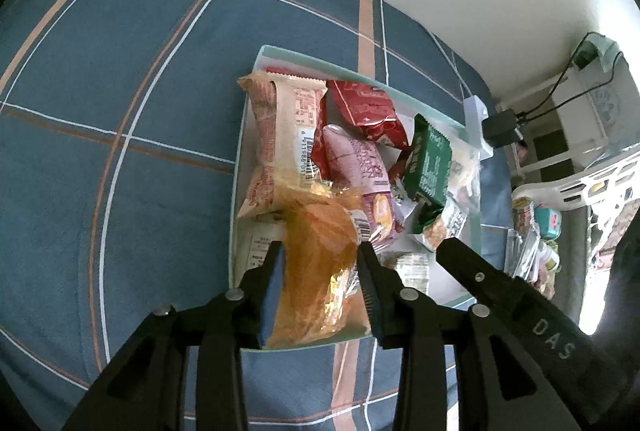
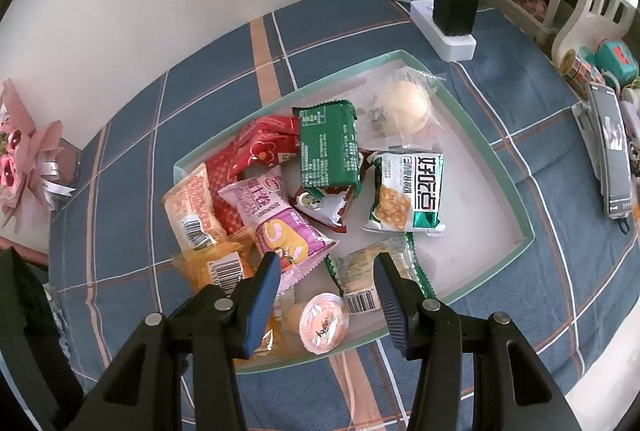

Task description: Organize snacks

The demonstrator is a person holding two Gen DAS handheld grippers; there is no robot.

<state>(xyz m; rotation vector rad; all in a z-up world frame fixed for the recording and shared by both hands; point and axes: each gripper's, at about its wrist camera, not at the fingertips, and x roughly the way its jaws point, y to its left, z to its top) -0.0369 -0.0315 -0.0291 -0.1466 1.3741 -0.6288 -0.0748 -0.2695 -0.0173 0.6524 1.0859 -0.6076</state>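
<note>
The left gripper (image 1: pixel 320 263) brackets an orange snack packet (image 1: pixel 320 271) at the tray's (image 1: pixel 236 167) near edge, pads (image 1: pixel 272 283) touching its sides, seemingly setting it among the packets. The right gripper (image 2: pixel 326 271) hangs empty, jaws apart, over a jelly cup (image 2: pixel 324 323). Farther back lies a green packet (image 2: pixel 328 147), grouped inside the tray.

The left gripper (image 1: pixel 320 251) straddles an orange snack packet (image 1: pixel 320 271) at the near edge of a pale green tray (image 1: pixel 236 159); whether its fingers (image 1: pixel 276 271) press it is unclear. Red (image 1: pixel 368 111), pink (image 1: pixel 360 167) and green (image 1: pixel 428 163) packets fill the tray on a blue plaid bed (image 1: pixel 120 111).
</note>
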